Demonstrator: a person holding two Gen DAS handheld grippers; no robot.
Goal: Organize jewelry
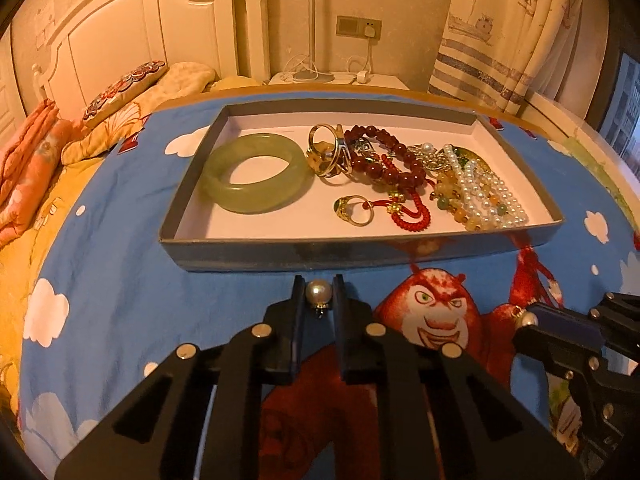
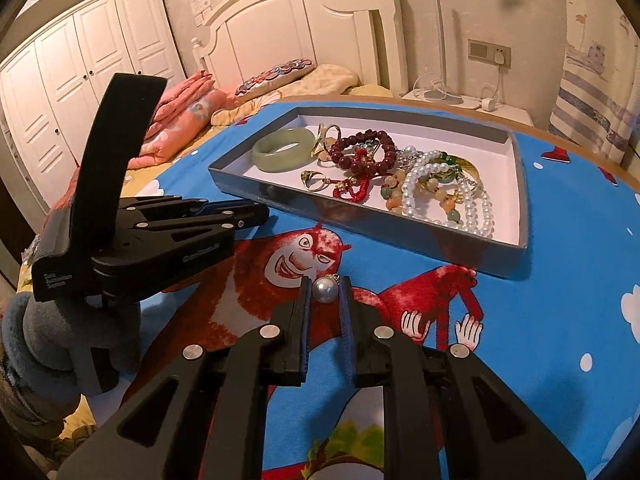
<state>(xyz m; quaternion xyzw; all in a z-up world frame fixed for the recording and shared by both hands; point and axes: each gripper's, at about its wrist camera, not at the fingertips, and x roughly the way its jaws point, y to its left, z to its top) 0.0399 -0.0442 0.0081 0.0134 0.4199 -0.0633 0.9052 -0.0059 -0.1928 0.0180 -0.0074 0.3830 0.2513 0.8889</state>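
Note:
A grey tray (image 1: 248,254) (image 2: 472,248) with a white floor holds a green jade bangle (image 1: 256,172) (image 2: 286,148), a dark red bead bracelet (image 1: 394,162) (image 2: 362,148), gold rings (image 1: 354,210), a red cord and white pearl strands (image 1: 488,196) (image 2: 448,184). My left gripper (image 1: 318,292) is shut on a pearl earring (image 1: 319,293) just in front of the tray. My right gripper (image 2: 325,290) is shut on a second pearl earring (image 2: 325,289) above the cloth; it also shows in the left wrist view (image 1: 528,320).
A blue cartoon cloth (image 1: 120,280) (image 2: 540,360) covers the table. A bed with pink and yellow bedding (image 1: 36,168) lies left. A nightstand with a charger (image 1: 340,78) and a striped curtain (image 1: 500,40) stand behind. The left gripper's body (image 2: 140,232) crosses the right wrist view.

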